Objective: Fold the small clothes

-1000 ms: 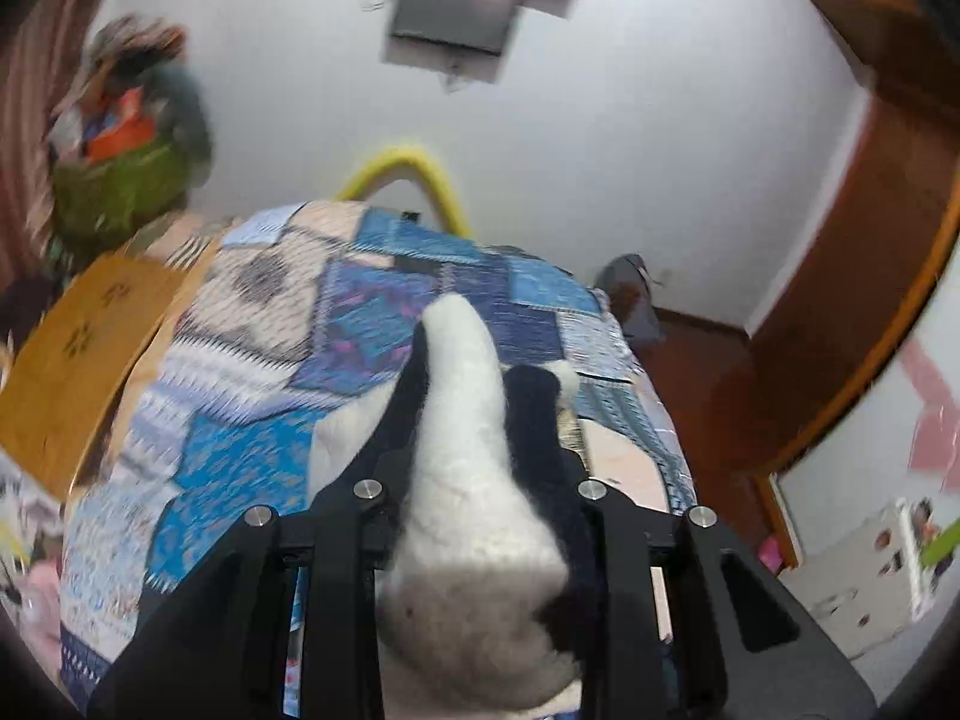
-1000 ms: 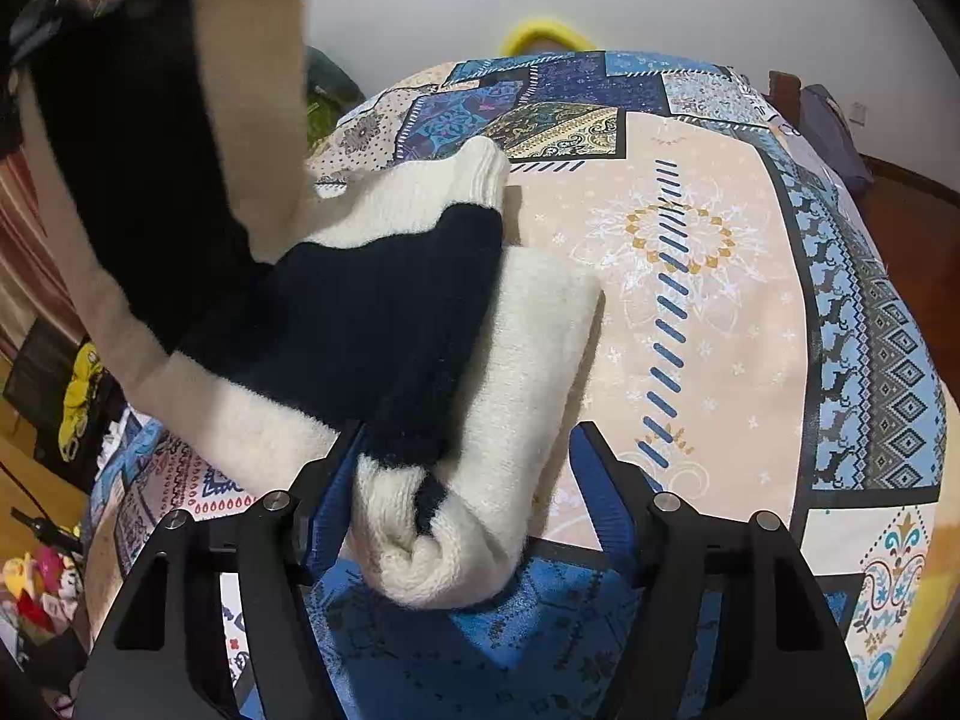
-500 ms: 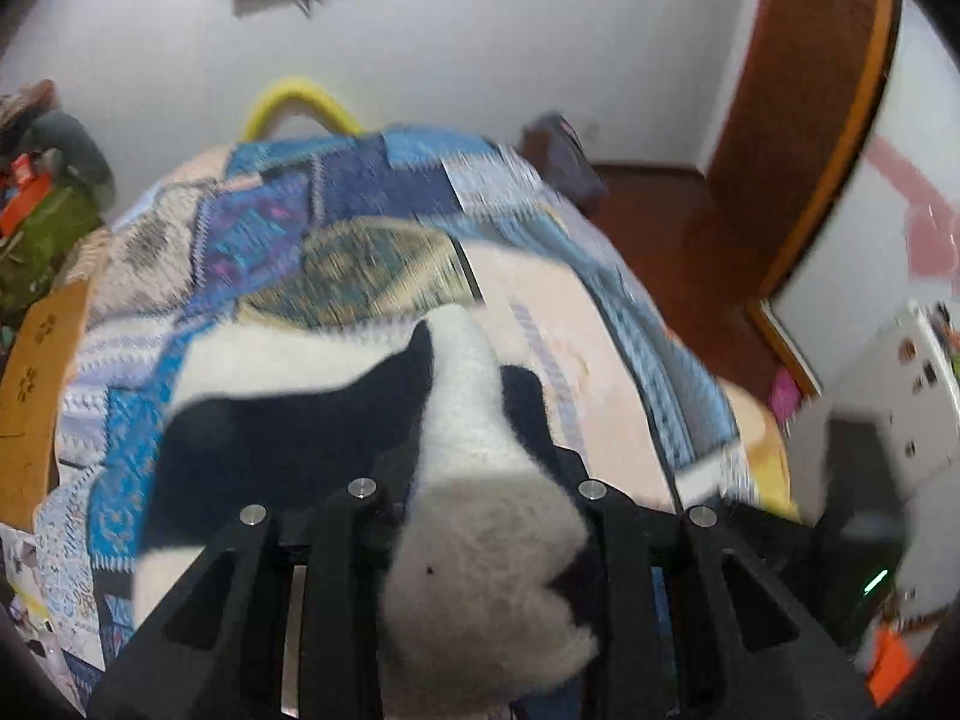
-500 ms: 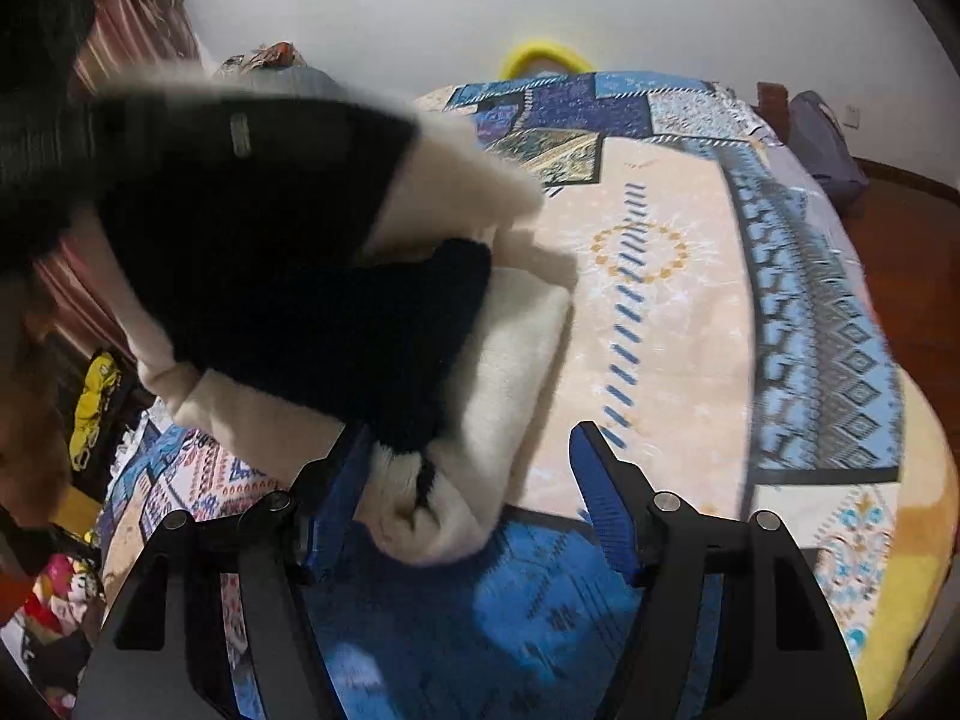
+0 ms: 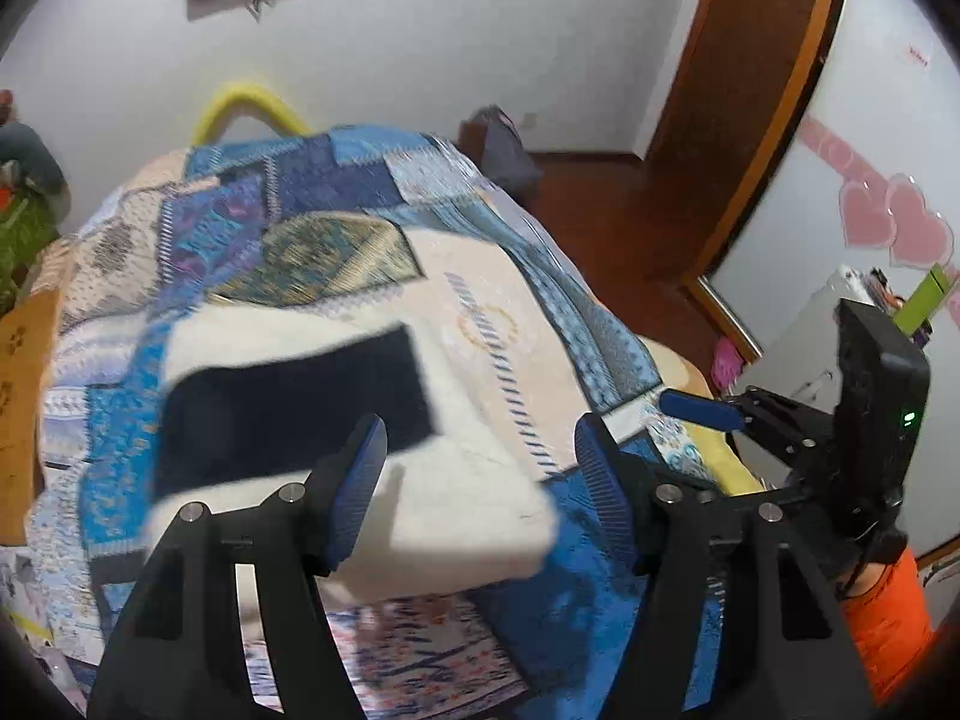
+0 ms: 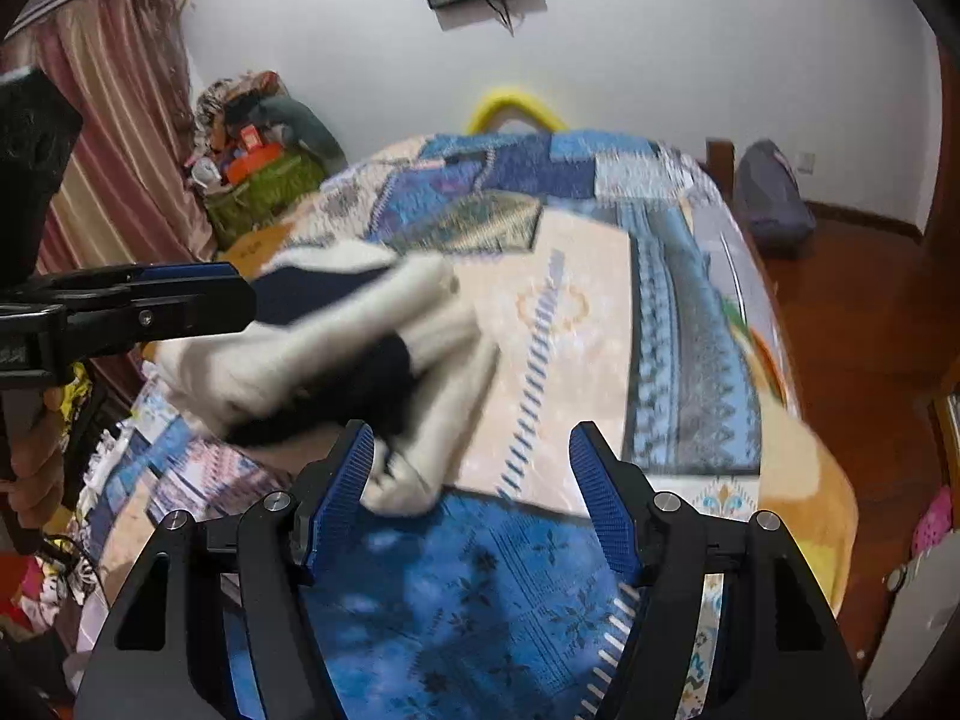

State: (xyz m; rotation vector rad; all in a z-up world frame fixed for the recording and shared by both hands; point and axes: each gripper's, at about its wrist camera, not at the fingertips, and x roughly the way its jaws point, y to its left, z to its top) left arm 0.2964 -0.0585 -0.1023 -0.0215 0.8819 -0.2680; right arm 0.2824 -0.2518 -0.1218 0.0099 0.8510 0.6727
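A cream and dark navy knitted garment (image 5: 336, 420) lies folded on the patchwork bed (image 5: 336, 222); it also shows in the right wrist view (image 6: 360, 360), blurred. My left gripper (image 5: 480, 480) is open just above its near edge, holding nothing. My right gripper (image 6: 474, 492) is open, its left finger beside the garment's near end. The right gripper appears at the right edge of the left wrist view (image 5: 708, 411). The left gripper appears at the left edge of the right wrist view (image 6: 180, 300).
The bed (image 6: 600, 312) fills the middle. A yellow curved headboard (image 5: 240, 108) stands at its far end. A green bag of clutter (image 6: 264, 180) and striped curtains (image 6: 120, 120) are at the left. Wooden floor and a door frame (image 5: 768, 120) are at the right.
My left gripper, shut on the garment before, has swung it right over the rest, opened and let it drop onto the bed. My right gripper stayed open and drew back slightly.
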